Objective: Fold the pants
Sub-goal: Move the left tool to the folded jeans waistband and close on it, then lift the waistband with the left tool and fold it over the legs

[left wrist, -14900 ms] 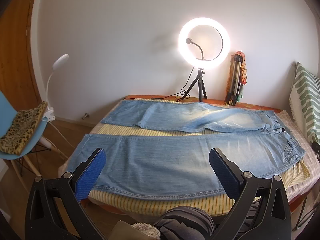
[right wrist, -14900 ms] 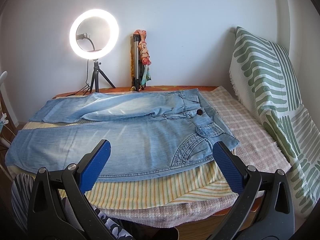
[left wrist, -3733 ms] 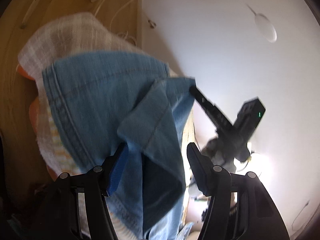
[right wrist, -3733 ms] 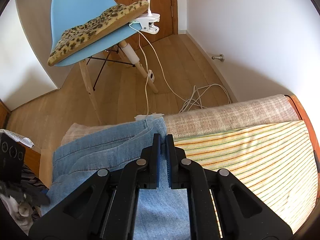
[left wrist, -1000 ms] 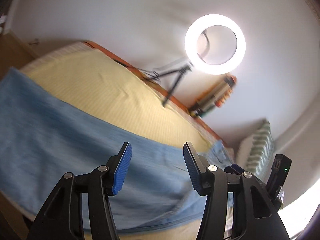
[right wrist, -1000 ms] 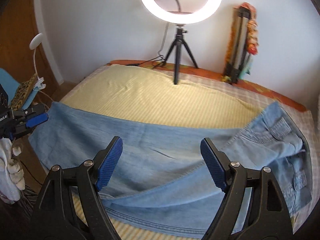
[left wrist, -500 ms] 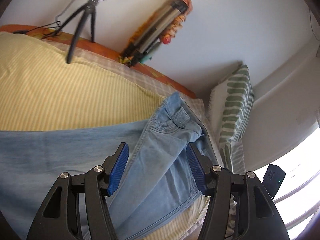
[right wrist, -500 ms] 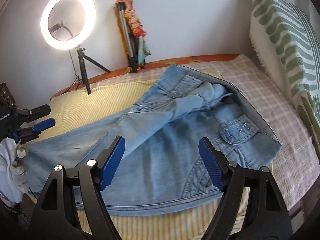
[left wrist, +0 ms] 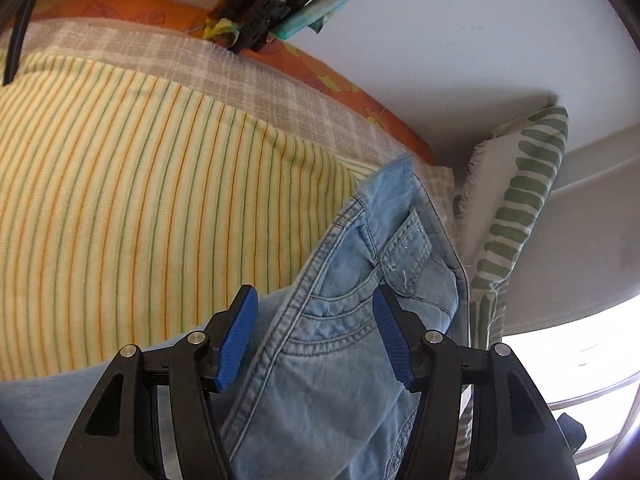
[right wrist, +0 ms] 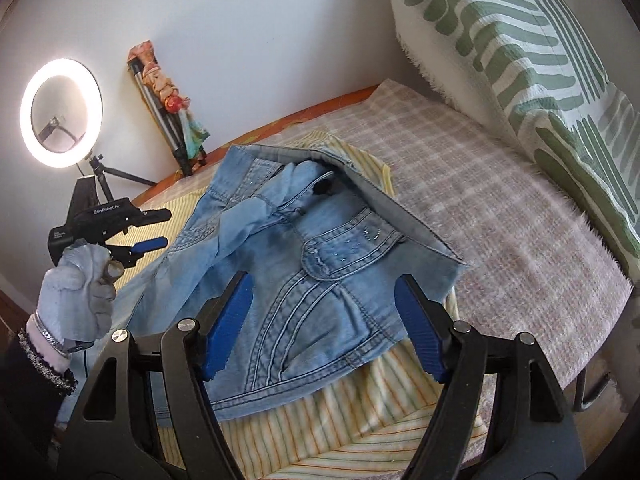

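Note:
The light blue jeans [right wrist: 304, 264] lie on the bed, one leg folded over the other, waistband at the right with its far edge turned up. My right gripper [right wrist: 324, 320] is open and empty just above the seat and back pocket. My left gripper [left wrist: 314, 336] is open and empty, close over the waist area of the jeans [left wrist: 360, 300]. The left gripper [right wrist: 150, 245] also shows at the far left of the right wrist view, held in a gloved hand.
A yellow striped sheet [left wrist: 120, 208] covers the bed over a checked blanket [right wrist: 500, 216]. A green and white pillow [right wrist: 520, 40] leans at the right. A ring light [right wrist: 60, 112] and a folded tripod [right wrist: 172, 132] stand at the wall.
Both grippers have moved right and closer to the waist end of the jeans. Both stay open and empty.

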The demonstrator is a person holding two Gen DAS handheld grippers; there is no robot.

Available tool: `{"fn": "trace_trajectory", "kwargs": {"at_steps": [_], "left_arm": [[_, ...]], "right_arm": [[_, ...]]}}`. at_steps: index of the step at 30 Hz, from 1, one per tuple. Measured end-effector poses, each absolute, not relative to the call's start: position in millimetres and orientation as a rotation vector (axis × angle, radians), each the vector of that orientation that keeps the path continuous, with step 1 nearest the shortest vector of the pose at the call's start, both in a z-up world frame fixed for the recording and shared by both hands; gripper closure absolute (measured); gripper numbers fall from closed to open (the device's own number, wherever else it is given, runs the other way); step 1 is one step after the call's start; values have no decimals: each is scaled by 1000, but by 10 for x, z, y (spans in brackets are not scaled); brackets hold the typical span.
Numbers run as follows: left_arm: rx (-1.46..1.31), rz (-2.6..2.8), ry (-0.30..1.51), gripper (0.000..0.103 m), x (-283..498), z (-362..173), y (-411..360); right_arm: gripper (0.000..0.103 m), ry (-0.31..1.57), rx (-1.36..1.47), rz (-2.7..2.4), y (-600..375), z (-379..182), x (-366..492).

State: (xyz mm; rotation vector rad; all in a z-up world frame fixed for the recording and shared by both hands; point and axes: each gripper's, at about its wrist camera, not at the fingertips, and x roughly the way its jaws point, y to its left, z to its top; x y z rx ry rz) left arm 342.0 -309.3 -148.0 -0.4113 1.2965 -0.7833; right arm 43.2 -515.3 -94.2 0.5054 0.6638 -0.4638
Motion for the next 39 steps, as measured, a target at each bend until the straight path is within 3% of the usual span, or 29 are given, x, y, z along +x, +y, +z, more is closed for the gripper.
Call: {"fn": "trace_trajectory", "kwargs": {"at_steps": [11,12,16,27,39], "left_arm": [[-366,-841,1278,46,3339,-1462,-3256],[-342,-853,1266,49,3315,-1444,-3282],[-257,-830,1222,87,3252,-1396,-3348],[-259,-998,1123,90,2853,-967,-3453],[54,-1287,1042,90,1598,-805,-3921]], "right_arm": [[27,690,589,-566,-5561,-1135,280],[27,686,589,-570,-5572,-1130,268],[27,676,586,-570,-5566,-1094,247],[27,645,608,-574,-5584,-1037,220],[27,460,841,-395,-5801,-988,129]]}}
